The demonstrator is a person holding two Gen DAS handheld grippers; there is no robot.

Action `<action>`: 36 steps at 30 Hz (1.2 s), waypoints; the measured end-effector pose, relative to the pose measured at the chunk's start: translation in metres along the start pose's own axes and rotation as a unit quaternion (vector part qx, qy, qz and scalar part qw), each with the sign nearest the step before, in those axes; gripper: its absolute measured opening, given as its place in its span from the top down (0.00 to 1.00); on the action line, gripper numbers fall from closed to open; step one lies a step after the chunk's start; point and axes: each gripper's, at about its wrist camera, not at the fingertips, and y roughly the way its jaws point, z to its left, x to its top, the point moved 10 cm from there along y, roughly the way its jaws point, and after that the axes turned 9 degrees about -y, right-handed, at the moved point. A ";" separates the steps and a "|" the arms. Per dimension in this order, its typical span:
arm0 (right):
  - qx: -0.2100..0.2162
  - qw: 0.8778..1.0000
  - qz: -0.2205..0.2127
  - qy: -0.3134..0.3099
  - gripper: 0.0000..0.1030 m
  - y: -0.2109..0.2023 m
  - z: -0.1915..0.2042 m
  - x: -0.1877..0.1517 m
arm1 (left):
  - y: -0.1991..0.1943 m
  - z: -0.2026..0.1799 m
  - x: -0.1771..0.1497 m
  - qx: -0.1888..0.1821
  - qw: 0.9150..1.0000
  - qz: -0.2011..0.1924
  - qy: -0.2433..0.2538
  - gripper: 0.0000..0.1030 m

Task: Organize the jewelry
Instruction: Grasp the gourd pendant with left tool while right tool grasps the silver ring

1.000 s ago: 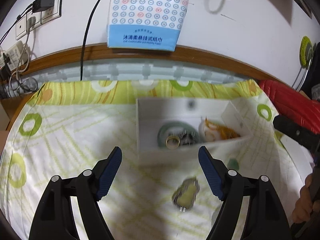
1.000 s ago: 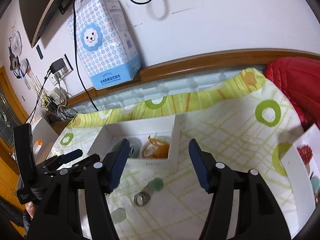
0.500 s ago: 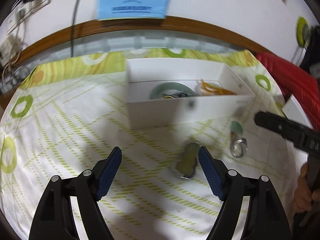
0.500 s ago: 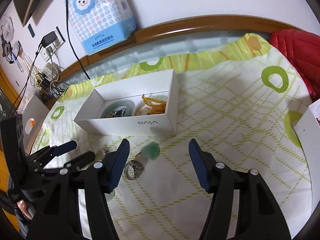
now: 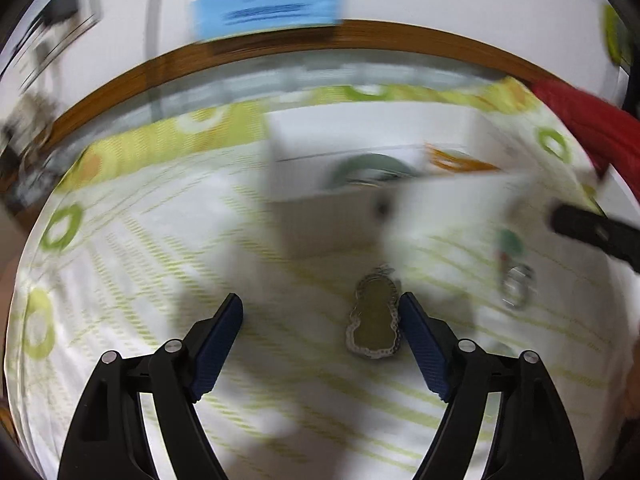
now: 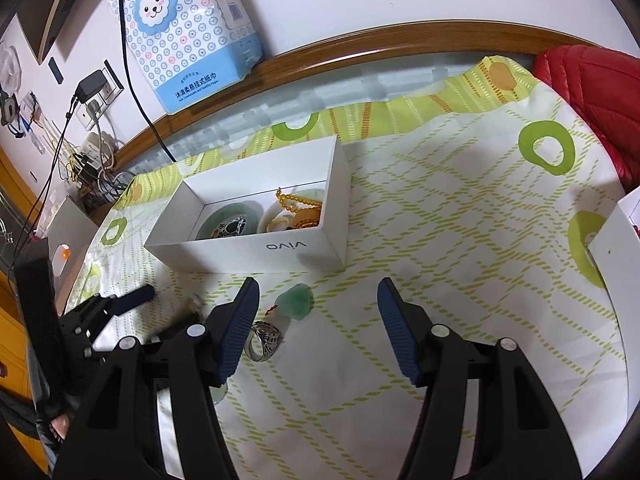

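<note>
A white box on the green-patterned cloth holds a green bangle, dark beaded pieces and orange beads. In front of it lie a green jade pendant and a silver ring. A gourd-shaped pendant with a silver rim lies just inside the right finger of my left gripper, which is open and empty. My right gripper is open and empty, with the jade pendant between its fingertips and the ring by its left finger. The box, jade pendant and ring show blurred in the left wrist view.
A blue-and-white tissue pack leans on the wall behind the wooden bed rail. A red quilted cloth lies at the right. A second white box sits at the right edge. Sockets and cables hang at the left.
My left gripper has moved down and forward, so the gourd pendant is now beside its right finger. My right gripper has dropped closer to the jade pendant and ring.
</note>
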 end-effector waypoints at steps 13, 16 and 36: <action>0.054 0.998 0.032 -0.032 0.42 0.009 0.029 -0.011 | -0.004 0.023 0.011 0.002 0.999 -0.009 -0.043 0.68; 0.073 0.995 0.049 -0.041 0.42 0.013 0.040 -0.017 | -0.004 0.024 0.011 -0.015 0.998 -0.005 -0.054 0.75; 0.040 0.995 0.031 -0.081 0.75 0.012 0.041 -0.015 | -0.006 0.027 0.015 -0.038 0.997 -0.004 -0.072 0.75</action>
